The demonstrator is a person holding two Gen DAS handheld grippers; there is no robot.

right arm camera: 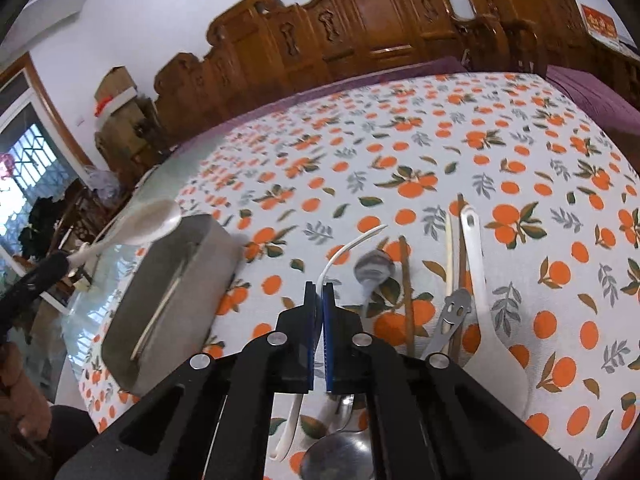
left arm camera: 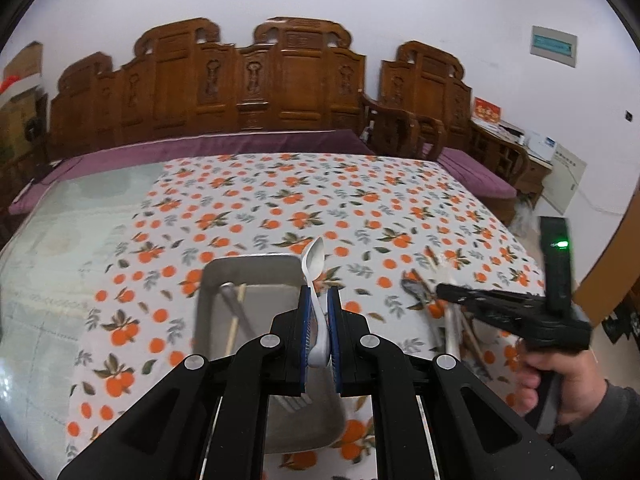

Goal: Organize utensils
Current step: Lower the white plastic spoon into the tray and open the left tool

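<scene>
Left tool (left arm camera: 319, 316) pinching white spoon (left arm camera: 314, 264) over gray tray (left arm camera: 208, 280) | right tool (right arm camera: 319, 300) pressed together, empty — above loose utensils (right arm camera: 460, 280) on worktop | next, probably: lower spoon, let go — gently.

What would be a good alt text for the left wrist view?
The left gripper holds a white spoon upright between its blue-padded jaws, above a grey metal tray that already contains chopsticks. The tray stands on an orange-print tablecloth; the right gripper reaches toward loose utensils at the right.
</scene>
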